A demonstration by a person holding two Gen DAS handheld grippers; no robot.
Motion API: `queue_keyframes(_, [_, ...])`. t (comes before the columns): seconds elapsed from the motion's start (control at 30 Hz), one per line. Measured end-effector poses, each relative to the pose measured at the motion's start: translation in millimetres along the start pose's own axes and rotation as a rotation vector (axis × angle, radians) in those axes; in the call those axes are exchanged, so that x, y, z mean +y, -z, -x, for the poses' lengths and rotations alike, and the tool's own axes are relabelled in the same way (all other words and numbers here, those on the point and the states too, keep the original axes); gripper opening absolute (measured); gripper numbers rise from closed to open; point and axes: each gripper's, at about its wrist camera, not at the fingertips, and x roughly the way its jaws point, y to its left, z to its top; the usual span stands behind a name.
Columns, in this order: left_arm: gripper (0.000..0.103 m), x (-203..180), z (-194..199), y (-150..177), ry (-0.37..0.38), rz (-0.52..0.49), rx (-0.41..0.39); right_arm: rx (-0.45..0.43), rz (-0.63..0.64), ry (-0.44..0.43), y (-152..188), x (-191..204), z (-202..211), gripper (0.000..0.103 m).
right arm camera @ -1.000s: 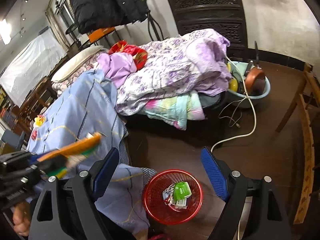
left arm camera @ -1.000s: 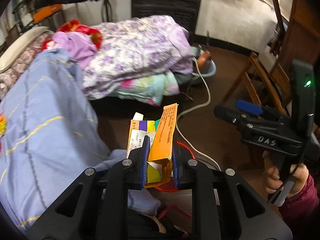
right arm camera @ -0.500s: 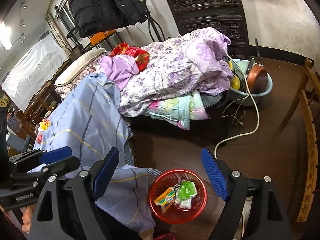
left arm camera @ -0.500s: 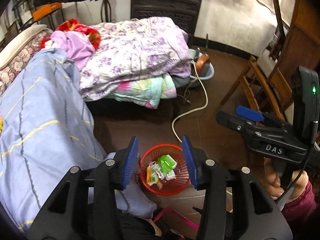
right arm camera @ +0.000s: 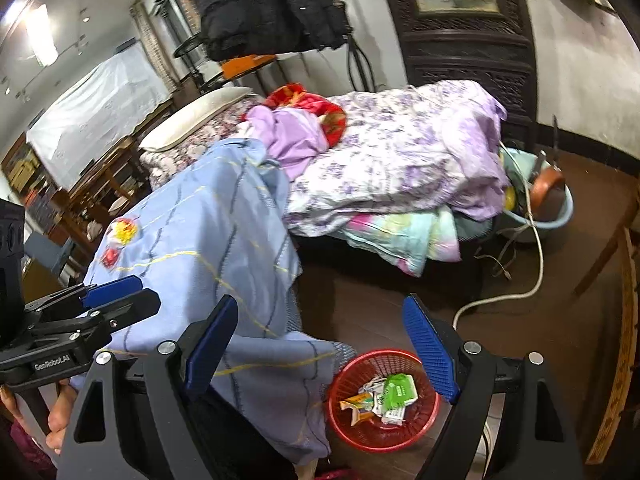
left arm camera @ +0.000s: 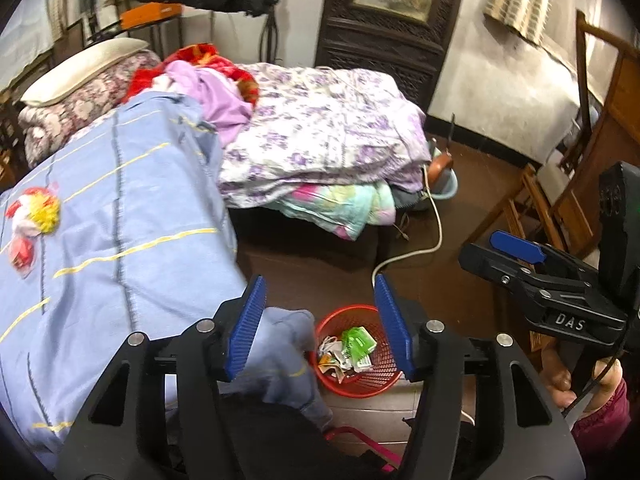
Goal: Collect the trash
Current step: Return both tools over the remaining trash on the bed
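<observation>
A lived-in home bedroom: a bed (right arm camera: 224, 136) with a pillow (right arm camera: 192, 120) far left, heaped floral quilts (right arm camera: 400, 160) in the middle, a carved dark cabinet (right arm camera: 460, 40) against the far wall, and a hanging black coat (right arm camera: 264, 4).

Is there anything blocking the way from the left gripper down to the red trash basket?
Nothing visible. The left gripper, jaws just opened and empty, looks straight at the red basket on the floor; the blue bedsheet hangs beside it, touching its near rim only.
</observation>
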Motion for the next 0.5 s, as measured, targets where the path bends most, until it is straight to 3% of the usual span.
queue_keyframes(0.5, [0.075,132,51,16,-0.108,0.231,-0.086,0.031,0.151,-0.113,-19,121,-25,0.088])
